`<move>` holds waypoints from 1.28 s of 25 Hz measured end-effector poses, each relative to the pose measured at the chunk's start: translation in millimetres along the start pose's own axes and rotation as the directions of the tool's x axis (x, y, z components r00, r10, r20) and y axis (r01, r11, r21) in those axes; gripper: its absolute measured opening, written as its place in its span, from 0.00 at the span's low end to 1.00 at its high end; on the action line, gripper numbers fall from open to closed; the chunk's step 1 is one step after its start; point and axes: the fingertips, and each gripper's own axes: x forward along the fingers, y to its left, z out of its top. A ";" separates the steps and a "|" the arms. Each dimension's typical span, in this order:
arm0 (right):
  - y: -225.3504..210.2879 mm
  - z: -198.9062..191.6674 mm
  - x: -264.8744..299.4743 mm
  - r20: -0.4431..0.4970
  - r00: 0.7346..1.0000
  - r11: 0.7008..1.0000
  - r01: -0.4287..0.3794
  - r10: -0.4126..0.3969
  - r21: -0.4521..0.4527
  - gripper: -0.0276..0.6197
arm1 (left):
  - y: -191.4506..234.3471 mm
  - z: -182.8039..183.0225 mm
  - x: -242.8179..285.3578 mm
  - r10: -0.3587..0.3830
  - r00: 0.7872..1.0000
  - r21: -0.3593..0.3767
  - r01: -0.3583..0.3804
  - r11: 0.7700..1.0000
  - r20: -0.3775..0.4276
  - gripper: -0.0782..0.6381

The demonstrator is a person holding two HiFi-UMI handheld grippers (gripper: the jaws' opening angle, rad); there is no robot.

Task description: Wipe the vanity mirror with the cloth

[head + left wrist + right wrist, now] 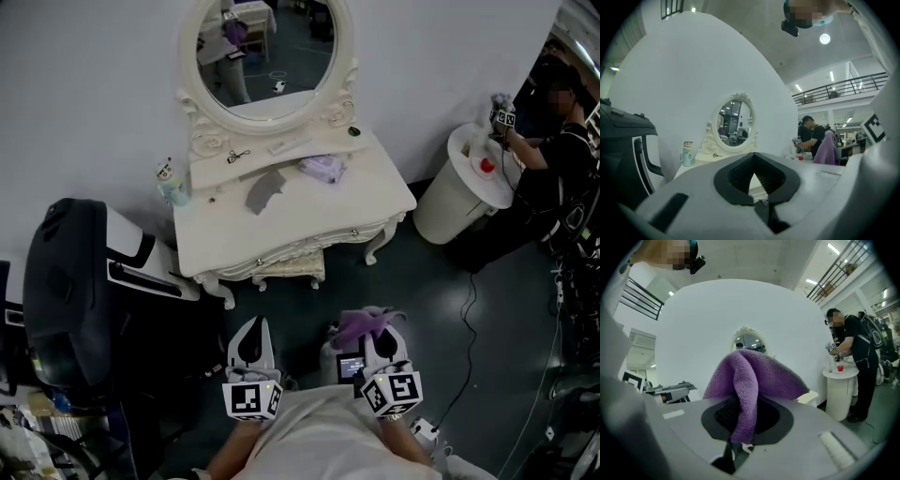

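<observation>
**Desk:** Tool state?

**Me:** Right gripper is clamped on the purple cloth; the fold rises between its jaws and flops over the top. Left gripper has its jaws closed tip to tip, nothing between them. Both sit low by my chest, well apart from the furniture.

**Desk:** The mirror?

**Me:** Oval mirror stands upright at the back of the white dressing table, against the pale wall; the cloth is not touching it. In the right gripper view the cloth's top overlaps the mirror's lower edge.

**Desk:** Containers?

**Me:** A small bottle with a cartoon-head cap stands at the table's left edge; contents I cannot tell. A white round drum stands to the right of the table with a red thing resting on its flat top; whether it opens I cannot tell. Another person stands just beside it, holding a gripper over it.

**Desk:** Tabletop?

**Me:** A grey rag lies mid-table; a lilac cloth lies near it to the right; a stool is tucked underneath.
</observation>
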 end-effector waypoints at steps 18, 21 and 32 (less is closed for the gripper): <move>-109.7 83.6 216.7 -0.063 0.955 0.956 -0.293 0.291 -0.032 0.13 | -19.5 32.6 190.7 0.244 0.969 0.040 -0.245 0.969 0.025 0.11; -110.3 86.0 236.1 -0.069 0.945 0.947 -0.321 0.319 -0.027 0.13 | -8.1 35.5 197.5 0.294 0.955 0.036 -0.295 0.955 0.030 0.11; -109.0 76.4 304.5 -0.121 0.951 0.956 -0.291 0.284 -0.044 0.13 | 38.1 19.9 257.9 0.280 0.960 -0.002 -0.280 0.960 -0.010 0.11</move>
